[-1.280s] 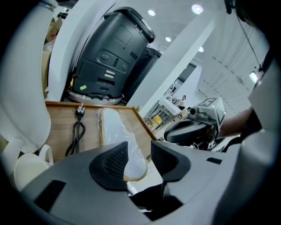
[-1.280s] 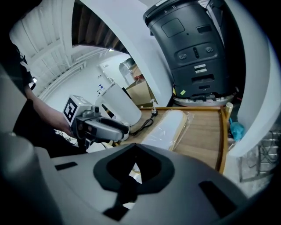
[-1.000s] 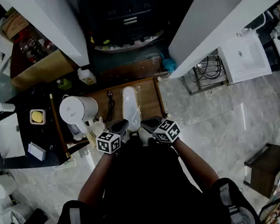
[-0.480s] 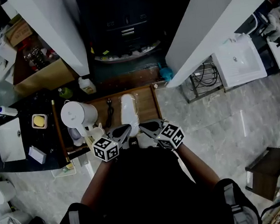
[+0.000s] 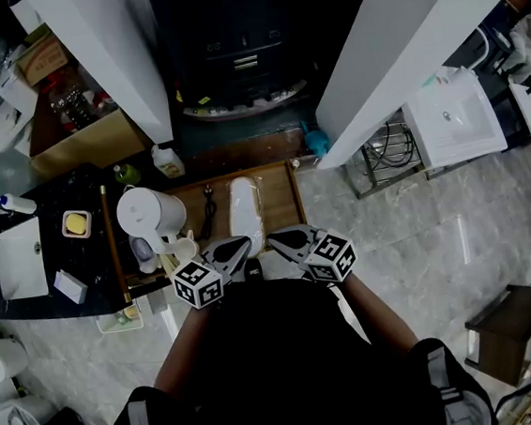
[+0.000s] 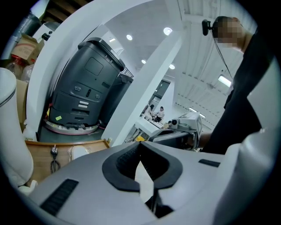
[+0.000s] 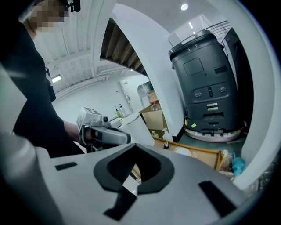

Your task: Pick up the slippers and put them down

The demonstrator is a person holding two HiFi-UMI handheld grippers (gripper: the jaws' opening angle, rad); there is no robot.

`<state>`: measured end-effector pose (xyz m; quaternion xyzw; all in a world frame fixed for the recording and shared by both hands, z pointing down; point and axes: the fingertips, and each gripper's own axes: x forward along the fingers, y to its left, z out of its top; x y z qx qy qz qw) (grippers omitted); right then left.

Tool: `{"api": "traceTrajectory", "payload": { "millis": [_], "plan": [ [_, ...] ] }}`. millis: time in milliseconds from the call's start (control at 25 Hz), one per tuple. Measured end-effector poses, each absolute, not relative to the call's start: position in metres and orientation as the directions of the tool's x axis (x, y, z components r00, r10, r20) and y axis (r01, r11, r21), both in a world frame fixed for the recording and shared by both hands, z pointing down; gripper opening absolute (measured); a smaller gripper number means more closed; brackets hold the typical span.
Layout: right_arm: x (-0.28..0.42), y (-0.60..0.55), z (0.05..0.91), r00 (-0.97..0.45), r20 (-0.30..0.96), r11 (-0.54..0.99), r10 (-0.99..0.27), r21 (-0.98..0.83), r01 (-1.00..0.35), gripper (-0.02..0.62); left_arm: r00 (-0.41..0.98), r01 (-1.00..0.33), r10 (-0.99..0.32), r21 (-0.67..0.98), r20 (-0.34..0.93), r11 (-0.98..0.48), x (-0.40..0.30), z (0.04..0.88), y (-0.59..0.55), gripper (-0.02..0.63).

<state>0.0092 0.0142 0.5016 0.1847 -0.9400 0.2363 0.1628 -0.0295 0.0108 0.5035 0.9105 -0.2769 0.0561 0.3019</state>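
The left gripper (image 5: 232, 253) and right gripper (image 5: 285, 241) are held close to the body, jaws pressed together on nothing, apparently between grasps; a white slipper (image 5: 245, 214) is seen lying on the wooden tray (image 5: 278, 201), beside a kettle (image 5: 145, 213).

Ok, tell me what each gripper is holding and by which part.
Nothing. The left gripper and right gripper are shut empty; the white slipper lies apart on the wooden tray.

Grey marble floor (image 5: 419, 238) right of right gripper (image 5: 279, 237). Wooden platform (image 5: 280, 191) just ahead. Dark machine (image 5: 237, 31) beyond, between white pillars (image 5: 103, 54). Ceiling spotlights (image 6: 167, 30) lit.
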Motion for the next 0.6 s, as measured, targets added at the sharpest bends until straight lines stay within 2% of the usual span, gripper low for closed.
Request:
{"api": "traceTrajectory", "payload": {
  "millis": [600],
  "plan": [
    [0.0142,0.0221,0.5025,-0.878,0.396,0.828,-0.268,-0.37,-0.42,0.006,0.826,-0.559,-0.496,0.504,0.267,-0.658,-0.0261,0.4967,0.0177,0.011]
  ]
}}
